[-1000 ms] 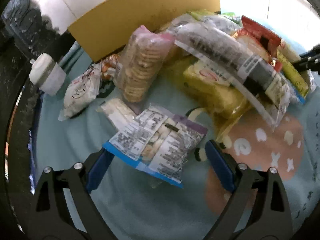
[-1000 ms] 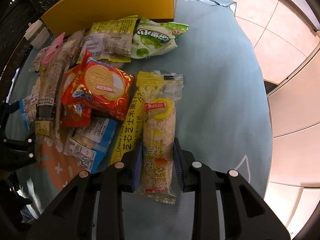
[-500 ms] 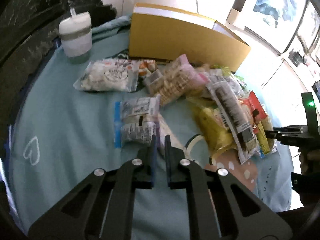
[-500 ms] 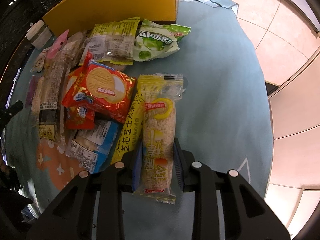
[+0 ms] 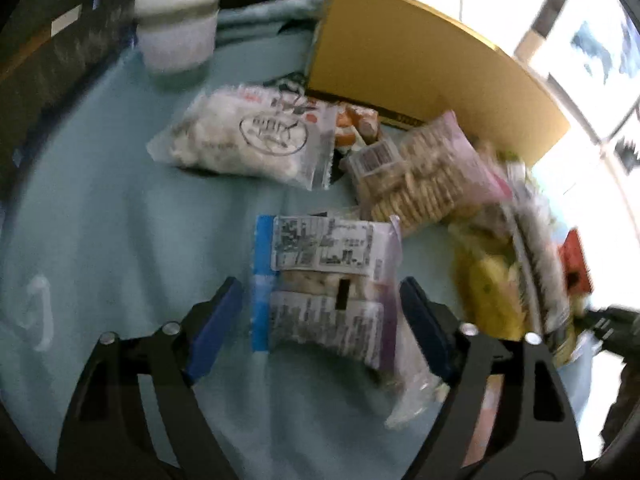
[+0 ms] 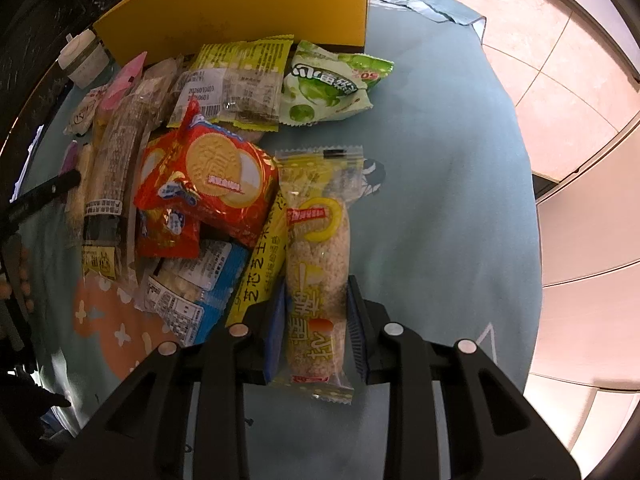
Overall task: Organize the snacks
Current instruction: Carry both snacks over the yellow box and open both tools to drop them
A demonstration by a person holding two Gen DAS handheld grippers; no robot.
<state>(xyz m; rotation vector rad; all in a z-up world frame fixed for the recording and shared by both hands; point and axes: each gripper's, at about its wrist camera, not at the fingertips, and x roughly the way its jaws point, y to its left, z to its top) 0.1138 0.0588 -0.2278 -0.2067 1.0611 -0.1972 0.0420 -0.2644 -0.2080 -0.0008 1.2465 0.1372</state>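
The left hand-held gripper [image 5: 320, 312] had just been opening, and its jaws stood wide, one on each side of a blue-edged cracker packet [image 5: 320, 284] lying flat on the light blue cloth [image 5: 120, 220]. The pads were just beside the packet's long edges but not pressing on them, so nothing was grasped yet. The right hand-held gripper [image 6: 316, 316] was clenched on the lower half of a long yellow puffed-rice roll [image 6: 316, 264], which lay pointing away from it, toward the far edge of the cloth.

Beyond the left gripper sat a white bag of sweets [image 5: 244, 140] and a pink-wrapped stack of biscuits [image 5: 424, 176], with a lidded cup [image 5: 176, 20] near the cloth's far left corner. Beside the rice roll lay a red biscuit pack [image 6: 208, 180] and a green bag [image 6: 328, 84]. A yellow cardboard box [image 6: 248, 0] stood along the far edge.

This looked like the picking stage, one snack per hand. Next, the left jaws needed to close squarely on the cracker packet, then both snacks probably had to be lifted clear of the pile toward the box.
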